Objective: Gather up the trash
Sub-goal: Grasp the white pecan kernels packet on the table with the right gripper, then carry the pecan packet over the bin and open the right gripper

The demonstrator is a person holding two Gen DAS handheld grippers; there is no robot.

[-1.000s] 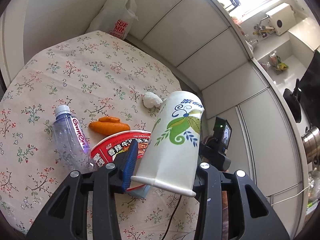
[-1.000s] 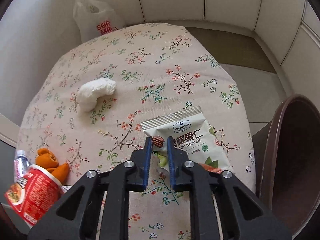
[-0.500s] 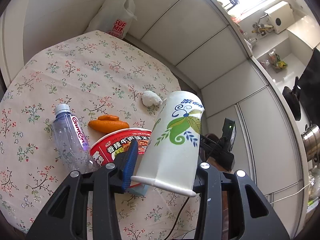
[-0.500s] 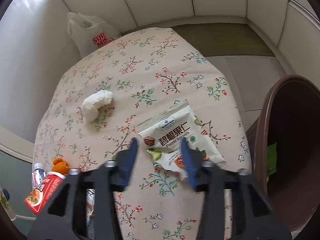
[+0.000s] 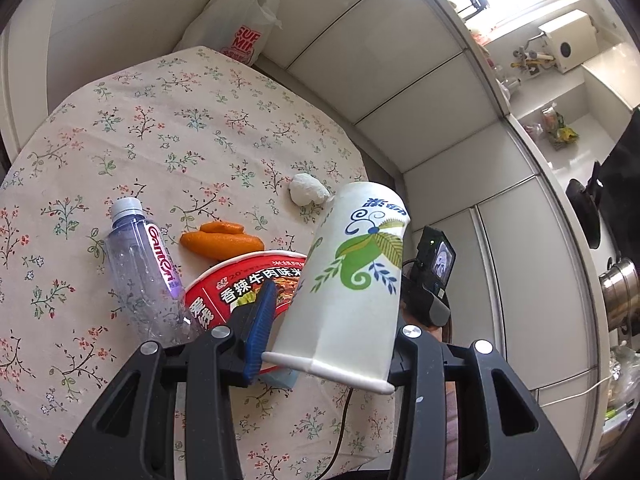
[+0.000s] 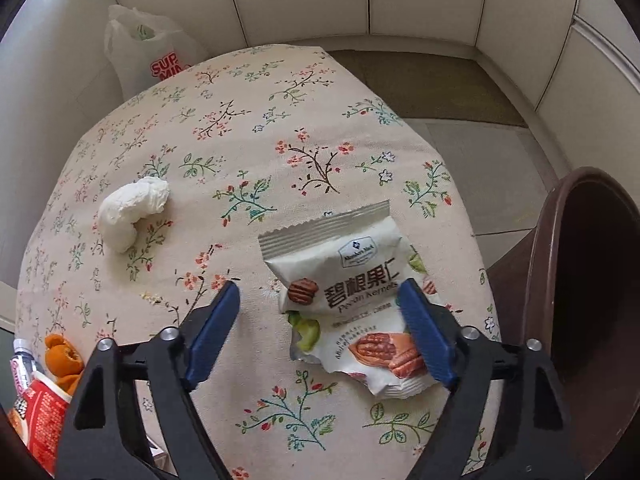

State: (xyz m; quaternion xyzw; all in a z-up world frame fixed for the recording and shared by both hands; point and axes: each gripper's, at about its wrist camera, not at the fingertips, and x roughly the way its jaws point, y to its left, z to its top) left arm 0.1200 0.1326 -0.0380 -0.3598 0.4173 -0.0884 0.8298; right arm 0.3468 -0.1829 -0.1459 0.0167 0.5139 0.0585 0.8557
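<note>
Straddling snack packet (image 6: 352,292) near table edge (image 6: 460,208), right gripper (image 6: 320,300) wide.

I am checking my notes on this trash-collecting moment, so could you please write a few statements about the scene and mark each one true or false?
1. The left gripper holds a paper cup between its fingers. True.
2. The right gripper is shut on the pecan kernel packet. False: its fingers have just been opening and stand apart, the packet lying on the tablecloth between them.
3. A crumpled tissue lies on the tablecloth, apart from the packet. True.
4. The water bottle has no cap. False: a white cap is on it.
5. The orange peel lies inside the brown bin. False: it lies on the tablecloth beside the instant noodle bowl.
</note>
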